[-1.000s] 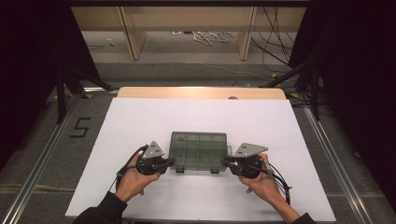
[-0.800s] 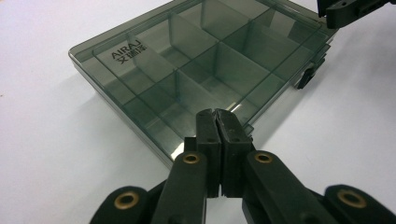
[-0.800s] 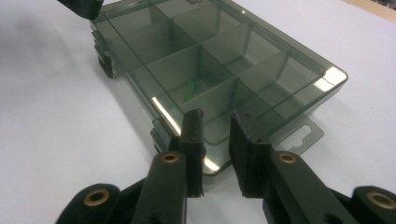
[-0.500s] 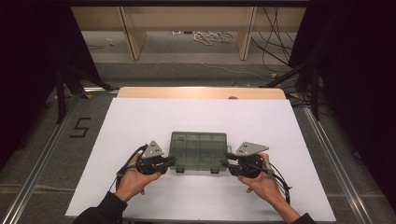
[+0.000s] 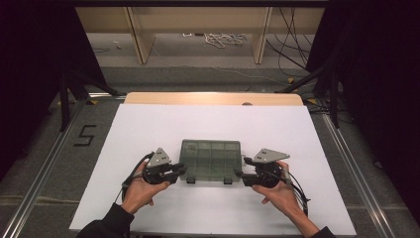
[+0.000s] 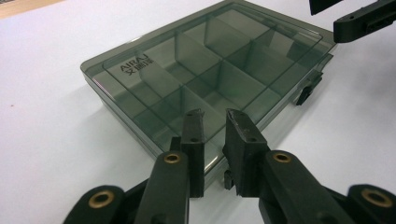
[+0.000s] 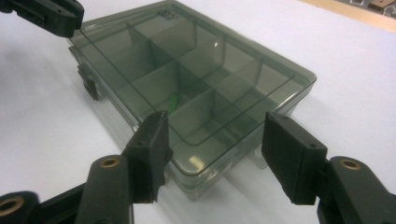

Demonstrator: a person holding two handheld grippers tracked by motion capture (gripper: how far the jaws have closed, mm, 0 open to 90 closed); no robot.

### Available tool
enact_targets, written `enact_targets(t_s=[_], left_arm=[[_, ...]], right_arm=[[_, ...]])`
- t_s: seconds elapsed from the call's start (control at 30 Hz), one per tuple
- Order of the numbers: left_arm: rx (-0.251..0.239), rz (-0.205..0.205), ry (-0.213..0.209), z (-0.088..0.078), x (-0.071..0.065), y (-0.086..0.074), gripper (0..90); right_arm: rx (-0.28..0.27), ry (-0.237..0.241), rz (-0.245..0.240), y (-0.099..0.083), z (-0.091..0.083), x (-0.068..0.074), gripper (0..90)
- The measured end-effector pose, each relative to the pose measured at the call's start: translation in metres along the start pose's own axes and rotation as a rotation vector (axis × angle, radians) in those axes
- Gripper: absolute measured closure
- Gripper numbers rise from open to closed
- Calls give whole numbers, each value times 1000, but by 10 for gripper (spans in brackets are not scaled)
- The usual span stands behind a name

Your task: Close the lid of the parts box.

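- Smoke-grey clear plastic makes up the compartment box point(image 5: 211, 159), which lies flat with its lid down on the white table sheet point(image 5: 148, 129), near the person's edge, between the two grippers.
- Dividers show through the lid; the cells look bare except for one small green piece point(image 7: 173, 102) near the middle. Judged light.
- Walls and lid look thin and rigid: stiff, but liable to crack or flex under a hard pinch. The surface is glossy, so judged slippery for hard black pads.
- Left gripper point(image 6: 215, 125): jaws a narrow gap apart and lately easing open, poised over the box's near left corner with nothing pressed between them.
- Right gripper point(image 7: 214, 135): jaws well apart and lately widening, straddling the right near corner without pressing it.
- Two dark latches point(image 5: 191, 180) sit on the front edge facing the person; from these pictures it cannot be told whether they are fastened.
- Best hold, in my judgement: across lid and base together at a corner or side rim, where the wall stiffens it, or on a latch tab if the box is to be opened. Avoid squeezing the lid's flat centre.
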State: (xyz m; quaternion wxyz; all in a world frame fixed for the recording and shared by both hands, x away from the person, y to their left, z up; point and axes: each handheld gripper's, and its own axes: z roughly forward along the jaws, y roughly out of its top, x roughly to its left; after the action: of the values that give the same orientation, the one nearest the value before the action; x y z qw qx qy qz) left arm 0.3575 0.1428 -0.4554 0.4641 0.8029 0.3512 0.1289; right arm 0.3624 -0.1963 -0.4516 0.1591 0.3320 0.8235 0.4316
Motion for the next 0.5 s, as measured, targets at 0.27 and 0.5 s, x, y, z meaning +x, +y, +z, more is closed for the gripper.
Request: enact_targets(t_s=[0.27, 0.5], left_arm=[[-29, -4, -10, -4, 0, 3, 722], [-62, -13, -9, -6, 1, 5, 641]], right_arm=[[-49, -4, 31, 2, -5, -2, 378], [-96, -17, 50, 4, -11, -4, 346]])
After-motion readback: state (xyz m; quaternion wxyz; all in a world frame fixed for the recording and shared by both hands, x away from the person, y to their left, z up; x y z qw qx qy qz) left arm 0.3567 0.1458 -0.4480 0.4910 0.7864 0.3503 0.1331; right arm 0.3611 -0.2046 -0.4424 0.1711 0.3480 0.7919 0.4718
